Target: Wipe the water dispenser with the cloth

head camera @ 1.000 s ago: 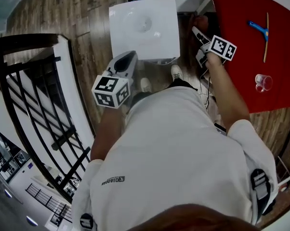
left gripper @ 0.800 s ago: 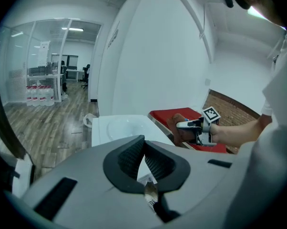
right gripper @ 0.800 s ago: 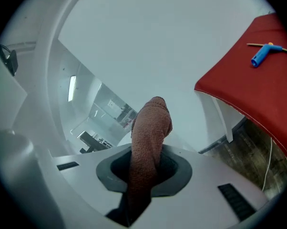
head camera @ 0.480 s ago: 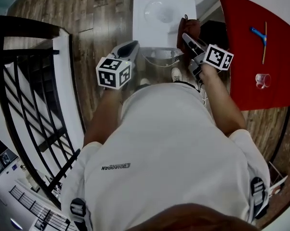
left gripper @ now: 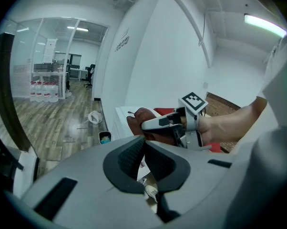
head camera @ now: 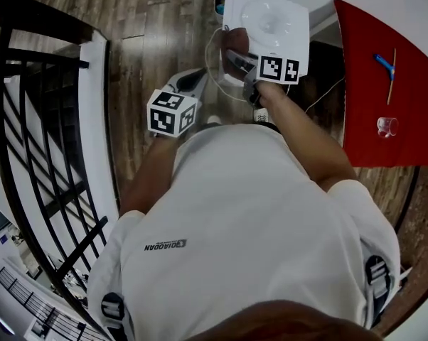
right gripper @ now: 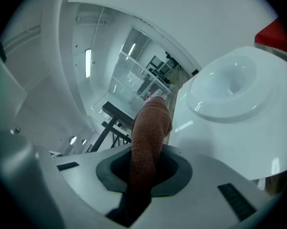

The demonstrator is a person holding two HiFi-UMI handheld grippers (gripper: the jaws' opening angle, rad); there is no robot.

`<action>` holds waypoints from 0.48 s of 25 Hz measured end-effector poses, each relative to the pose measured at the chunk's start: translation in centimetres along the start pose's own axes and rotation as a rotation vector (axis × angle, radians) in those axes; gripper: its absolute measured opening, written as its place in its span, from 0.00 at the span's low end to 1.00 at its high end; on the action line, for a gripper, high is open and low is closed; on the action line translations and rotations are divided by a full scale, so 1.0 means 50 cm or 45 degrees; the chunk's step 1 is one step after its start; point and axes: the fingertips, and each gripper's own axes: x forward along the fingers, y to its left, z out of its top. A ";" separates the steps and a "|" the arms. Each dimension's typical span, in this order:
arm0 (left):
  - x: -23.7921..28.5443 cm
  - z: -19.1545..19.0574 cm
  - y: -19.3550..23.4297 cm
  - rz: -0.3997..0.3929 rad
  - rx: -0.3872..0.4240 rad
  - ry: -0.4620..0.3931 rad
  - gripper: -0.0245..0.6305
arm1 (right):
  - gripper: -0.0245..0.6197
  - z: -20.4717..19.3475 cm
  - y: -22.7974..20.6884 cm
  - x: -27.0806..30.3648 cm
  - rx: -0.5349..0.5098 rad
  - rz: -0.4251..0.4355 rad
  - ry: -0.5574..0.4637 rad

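Note:
The white water dispenser (head camera: pixel 271 23) stands in front of the person, seen from above. My right gripper (head camera: pixel 235 57) reaches across its top toward the front left corner and is shut on a brown cloth (head camera: pixel 234 41). In the right gripper view the cloth (right gripper: pixel 150 128) sticks up from between the jaws, beside the dispenser's round top recess (right gripper: pixel 229 87). My left gripper (head camera: pixel 193 81) hangs to the left of the dispenser, apart from it. Its pads (left gripper: pixel 129 159) meet with nothing between them. The left gripper view also shows the right gripper (left gripper: pixel 165 122) and the cloth (left gripper: pixel 141 117).
A red table (head camera: pixel 363 98) stands to the right with a blue tool (head camera: pixel 386 64) and a glass (head camera: pixel 387 126) on it. A black railing (head camera: pixel 36 126) runs along the left. A small bin (head camera: pixel 219 2) sits on the wooden floor behind the dispenser.
My right gripper has carried the cloth leftward from the dispenser's right side over its top to the left corner. The left gripper has barely moved.

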 end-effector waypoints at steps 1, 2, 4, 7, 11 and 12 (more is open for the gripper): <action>-0.015 -0.002 0.007 0.003 0.001 -0.008 0.03 | 0.12 -0.002 0.003 0.017 0.012 -0.008 0.004; -0.029 -0.006 0.014 0.008 0.000 -0.015 0.03 | 0.12 -0.004 0.005 0.031 0.026 -0.018 0.007; -0.054 -0.020 0.027 0.017 -0.008 -0.020 0.03 | 0.12 -0.007 0.001 0.049 0.039 -0.048 0.007; -0.076 -0.046 0.038 0.027 -0.026 -0.019 0.03 | 0.12 -0.008 -0.015 0.049 0.036 -0.094 -0.009; -0.090 -0.067 0.052 0.033 -0.029 -0.017 0.03 | 0.12 0.001 -0.034 0.030 0.058 -0.136 -0.061; -0.092 -0.068 0.056 0.031 -0.032 -0.018 0.03 | 0.12 0.003 -0.037 0.026 0.065 -0.146 -0.071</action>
